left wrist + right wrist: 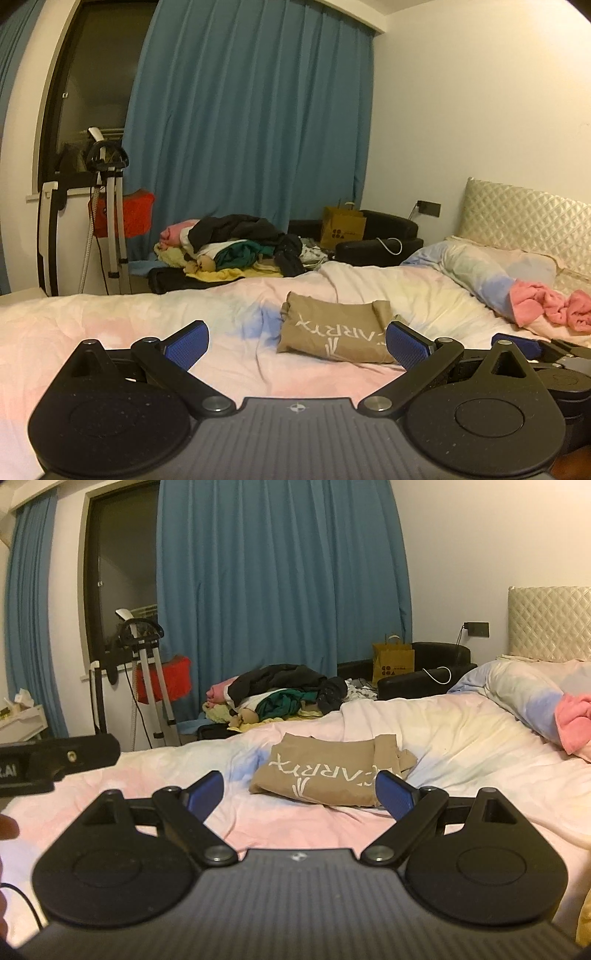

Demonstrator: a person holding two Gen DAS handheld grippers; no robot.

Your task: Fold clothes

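Garment: a tan cotton T-shirt with white lettering [334,338], already folded into a flat packet, lies on the bed ahead of both grippers, touched by neither.
Left gripper [297,343]: fingers [192,341] stand wide apart, nothing between them.
Right gripper [299,794]: fingers [395,795] likewise spread wide and empty.
Risk, unfolding: a pinch that catches only the top layer would likely peel the packet open (the loose flap at its right edge looks the easiest to snag).
Risk, bedding: the pale pink, yellow and blue duvet [110,325] is soft and creased, so low fingers could gather it along with the shirt.
Risk, collision: the two grippers sit close side by side, and both converging on the small packet could knock together.
Bed: a rumpled pastel pillow [476,273] and a pink towel [546,306] lie near the quilted cream headboard [524,218].
Room: blue curtains [251,122], a dark window, an unsorted clothes heap [236,247] beyond the bed, a yellow-brown paper bag [341,227], white-framed exercise equipment [107,206].
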